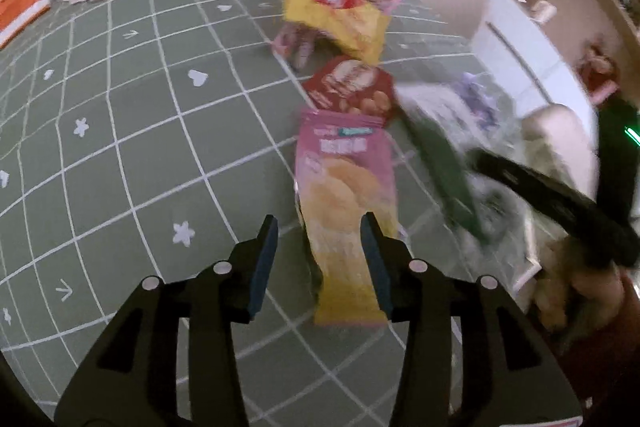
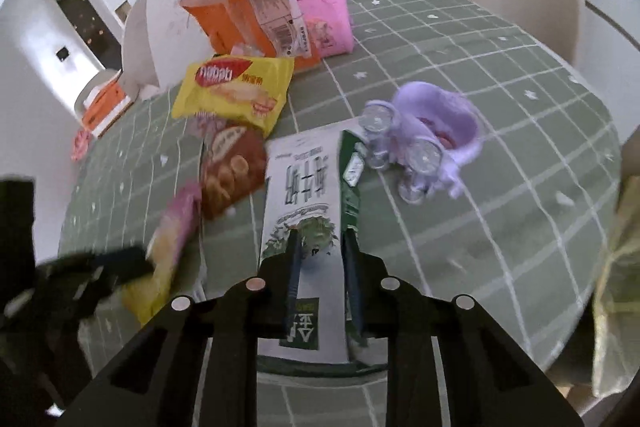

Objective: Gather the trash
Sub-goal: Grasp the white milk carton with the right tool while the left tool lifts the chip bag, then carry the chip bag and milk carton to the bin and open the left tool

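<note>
Claws angled steeply down, left claw (image 1: 320,239) astride pink packet (image 1: 346,187).

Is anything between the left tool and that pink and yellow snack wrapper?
Nothing visible. The left tool stands open with the pink and yellow wrapper already lying between its fingers on the green checked tablecloth. The red snack bag lies beyond the wrapper's far end, not in the way.

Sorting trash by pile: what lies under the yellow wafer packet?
The yellow wafer packet overlaps the top of a red-brown biscuit bag; a purplish wrapper edge peeks out. Anything further beneath is covered.
</note>
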{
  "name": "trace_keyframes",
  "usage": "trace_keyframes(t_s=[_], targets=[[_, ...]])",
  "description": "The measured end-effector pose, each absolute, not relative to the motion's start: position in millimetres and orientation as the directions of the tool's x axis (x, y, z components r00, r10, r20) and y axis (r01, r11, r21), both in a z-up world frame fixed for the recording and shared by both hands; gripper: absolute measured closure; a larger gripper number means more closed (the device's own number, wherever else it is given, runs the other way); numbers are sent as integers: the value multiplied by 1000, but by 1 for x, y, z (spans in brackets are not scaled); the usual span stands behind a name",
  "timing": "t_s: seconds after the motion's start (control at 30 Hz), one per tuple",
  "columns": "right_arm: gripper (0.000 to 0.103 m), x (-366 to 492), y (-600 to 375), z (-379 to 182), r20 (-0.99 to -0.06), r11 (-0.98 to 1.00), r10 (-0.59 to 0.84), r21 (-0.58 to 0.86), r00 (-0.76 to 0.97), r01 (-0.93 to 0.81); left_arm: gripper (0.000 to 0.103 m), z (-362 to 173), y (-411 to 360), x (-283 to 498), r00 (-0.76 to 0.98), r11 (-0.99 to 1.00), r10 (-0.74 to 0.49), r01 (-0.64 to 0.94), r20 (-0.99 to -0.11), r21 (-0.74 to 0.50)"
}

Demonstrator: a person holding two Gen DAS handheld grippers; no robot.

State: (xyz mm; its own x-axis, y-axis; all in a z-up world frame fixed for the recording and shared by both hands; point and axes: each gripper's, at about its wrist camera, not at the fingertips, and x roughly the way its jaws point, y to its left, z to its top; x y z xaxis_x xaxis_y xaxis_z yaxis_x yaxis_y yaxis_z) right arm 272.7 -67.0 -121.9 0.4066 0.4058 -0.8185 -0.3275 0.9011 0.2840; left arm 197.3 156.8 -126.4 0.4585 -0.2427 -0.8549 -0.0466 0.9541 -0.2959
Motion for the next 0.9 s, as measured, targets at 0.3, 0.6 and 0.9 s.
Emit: trace_keyframes(t_s=[0.3, 0.6, 0.9], targets=[[82, 247, -103, -121, -814, 880, 441, 310, 378, -361, 62, -132, 129, 220, 453, 965, -158, -119, -877, -235], [65, 245, -107, -117, -783, 834, 515, 364, 348, -414, 99, -118, 139, 208, 491, 939, -198, -155, -849, -308], [56, 266, -65, -123, -858, 843, 411, 228, 309, -488, 99, -93, 167, 182, 541, 933, -158, -191, -826, -304]])
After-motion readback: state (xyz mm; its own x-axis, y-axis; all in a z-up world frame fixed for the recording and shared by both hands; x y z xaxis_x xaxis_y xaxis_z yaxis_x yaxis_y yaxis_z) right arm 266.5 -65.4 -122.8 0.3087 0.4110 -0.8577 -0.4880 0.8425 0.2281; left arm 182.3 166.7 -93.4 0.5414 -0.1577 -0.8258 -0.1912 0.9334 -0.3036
